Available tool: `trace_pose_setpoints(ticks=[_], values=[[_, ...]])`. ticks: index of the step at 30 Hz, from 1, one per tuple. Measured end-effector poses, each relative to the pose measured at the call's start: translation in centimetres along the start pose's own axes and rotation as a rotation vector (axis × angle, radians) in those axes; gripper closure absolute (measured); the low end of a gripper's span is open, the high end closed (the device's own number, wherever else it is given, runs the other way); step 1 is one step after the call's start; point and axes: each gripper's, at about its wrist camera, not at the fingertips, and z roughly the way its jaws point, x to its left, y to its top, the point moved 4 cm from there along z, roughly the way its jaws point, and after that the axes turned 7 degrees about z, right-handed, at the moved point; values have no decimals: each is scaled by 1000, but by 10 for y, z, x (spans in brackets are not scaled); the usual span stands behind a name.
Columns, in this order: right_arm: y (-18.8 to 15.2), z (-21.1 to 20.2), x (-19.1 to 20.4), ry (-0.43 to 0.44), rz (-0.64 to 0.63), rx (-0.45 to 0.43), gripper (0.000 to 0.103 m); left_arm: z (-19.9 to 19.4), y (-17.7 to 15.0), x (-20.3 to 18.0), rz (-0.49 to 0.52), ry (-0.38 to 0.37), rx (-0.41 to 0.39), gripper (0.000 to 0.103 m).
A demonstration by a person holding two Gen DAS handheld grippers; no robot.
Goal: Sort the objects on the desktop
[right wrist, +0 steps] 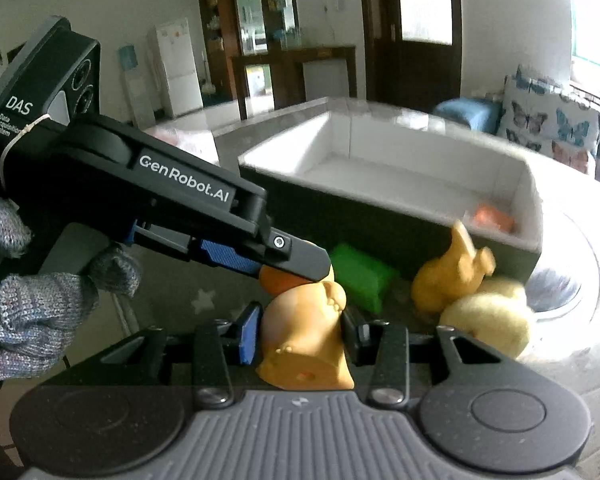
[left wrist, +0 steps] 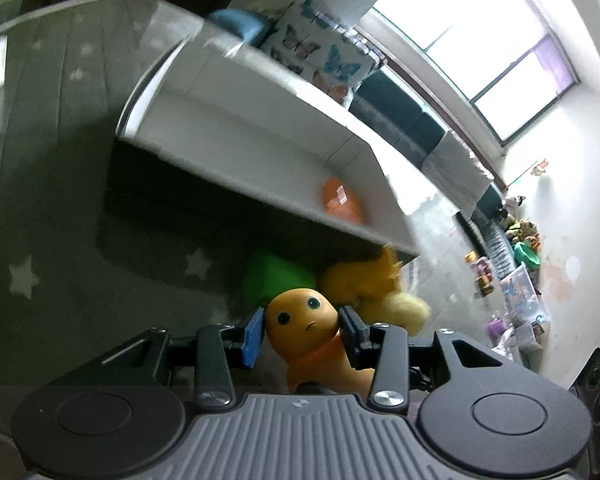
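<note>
My left gripper [left wrist: 302, 330] is shut on an orange round-headed toy figure [left wrist: 302, 324], held above the star-patterned mat. It shows in the right wrist view [right wrist: 288, 268] too, reaching in from the left. My right gripper [right wrist: 300, 330] is shut on a tan animal figurine [right wrist: 306, 340]. A white-lined box [right wrist: 400, 184] with dark outer walls stands just beyond both grippers and holds an orange item [right wrist: 494, 216] in its right corner. In front of the box lie a green block [right wrist: 360, 276], a yellow-orange animal toy [right wrist: 450, 272] and a pale yellow plush [right wrist: 488, 320].
The same box [left wrist: 260, 132], green block [left wrist: 278, 280] and yellow toys [left wrist: 376, 288] show in the left wrist view. A butterfly-print cushion [right wrist: 548, 120] and a blue seat [right wrist: 466, 114] stand behind the box. A gloved hand [right wrist: 32, 312] holds the left gripper.
</note>
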Motion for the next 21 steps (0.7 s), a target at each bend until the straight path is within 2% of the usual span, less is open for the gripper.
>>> trace_pose_setpoints(ticks=[6,12,21], values=[[42,-20,-7,-33,-17,-136,62,-13,46,-28,94,0,-98,59],[88,-10,-33,-80,16,-208,62,11,93,-40,146,1,-138,59],[116,45,-83,-110,112,-160,62,79,126,-22,117,4,-50,59]])
